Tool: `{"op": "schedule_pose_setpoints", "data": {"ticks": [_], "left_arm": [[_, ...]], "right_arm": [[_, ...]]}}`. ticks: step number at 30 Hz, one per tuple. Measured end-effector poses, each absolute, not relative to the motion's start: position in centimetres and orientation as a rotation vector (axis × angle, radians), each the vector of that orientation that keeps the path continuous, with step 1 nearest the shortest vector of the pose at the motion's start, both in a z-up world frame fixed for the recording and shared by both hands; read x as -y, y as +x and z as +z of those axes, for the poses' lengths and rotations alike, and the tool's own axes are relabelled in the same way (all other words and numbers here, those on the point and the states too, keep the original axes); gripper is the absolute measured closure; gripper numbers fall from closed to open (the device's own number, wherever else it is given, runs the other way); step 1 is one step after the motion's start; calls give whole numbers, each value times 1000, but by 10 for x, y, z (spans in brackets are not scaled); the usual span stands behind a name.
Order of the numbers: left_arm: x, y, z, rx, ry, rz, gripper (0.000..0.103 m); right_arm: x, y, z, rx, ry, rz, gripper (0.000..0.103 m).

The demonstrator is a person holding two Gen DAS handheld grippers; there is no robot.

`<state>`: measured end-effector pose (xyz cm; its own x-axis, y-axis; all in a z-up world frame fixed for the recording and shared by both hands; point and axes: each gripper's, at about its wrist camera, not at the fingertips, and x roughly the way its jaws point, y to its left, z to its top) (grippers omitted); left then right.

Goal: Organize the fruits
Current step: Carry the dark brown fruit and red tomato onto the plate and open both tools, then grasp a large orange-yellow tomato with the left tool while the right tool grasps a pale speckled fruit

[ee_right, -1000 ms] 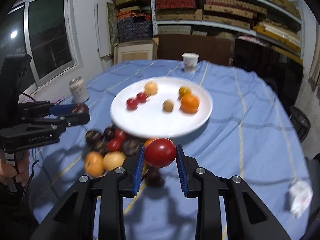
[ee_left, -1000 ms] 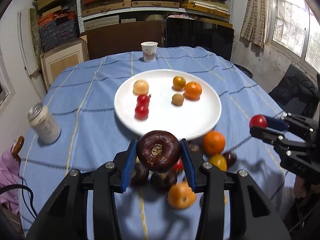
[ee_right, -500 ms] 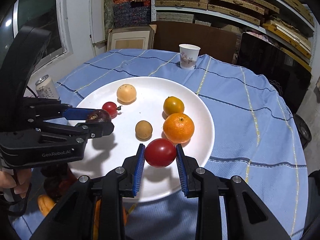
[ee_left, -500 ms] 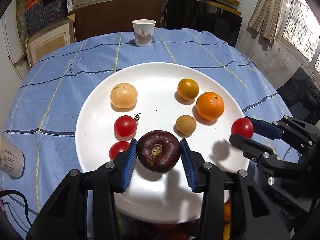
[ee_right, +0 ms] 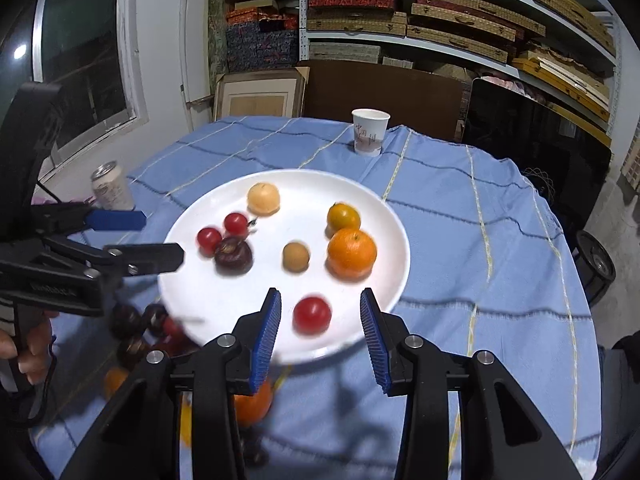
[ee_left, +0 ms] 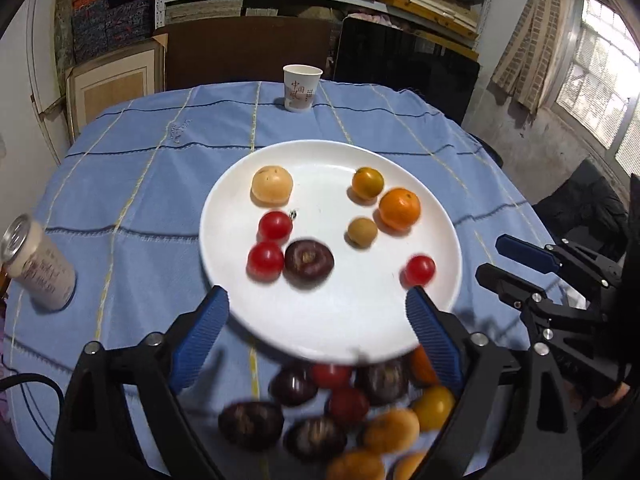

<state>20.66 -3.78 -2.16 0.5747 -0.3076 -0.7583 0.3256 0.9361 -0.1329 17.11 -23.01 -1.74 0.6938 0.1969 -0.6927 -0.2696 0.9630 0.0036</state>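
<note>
Both fruits now lie released on the white plate (ee_left: 440, 208), dark fruit (ee_left: 309, 263) at seven o'clock, red tomato (ee_right: 312, 315) between the opening right gripper (ee_right: 320, 332) jaws, left gripper (ee_left: 316, 332) opening wide and empty, while a loose pile (ee_left: 340, 412) still waits on the worktop (ee_left: 160, 184).

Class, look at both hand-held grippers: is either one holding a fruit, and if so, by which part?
Neither. The left hand-held gripper and right hand-held gripper are opening; the round dark purple fruit and small red tomato lie free on the white round plate.
</note>
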Motion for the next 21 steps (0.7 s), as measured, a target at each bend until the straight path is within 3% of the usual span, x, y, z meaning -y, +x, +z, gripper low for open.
{"op": "schedule_pose_setpoints", "data": {"ticks": [10,21], "left_arm": [[11,96,-46,-842,134,-384,11],[-22,85,-80,-864,-1,-327,9]], "right_arm": [[212,55,-49,-813,-28,327,56],[147,38,-69,-852,-128,382,56]]}}
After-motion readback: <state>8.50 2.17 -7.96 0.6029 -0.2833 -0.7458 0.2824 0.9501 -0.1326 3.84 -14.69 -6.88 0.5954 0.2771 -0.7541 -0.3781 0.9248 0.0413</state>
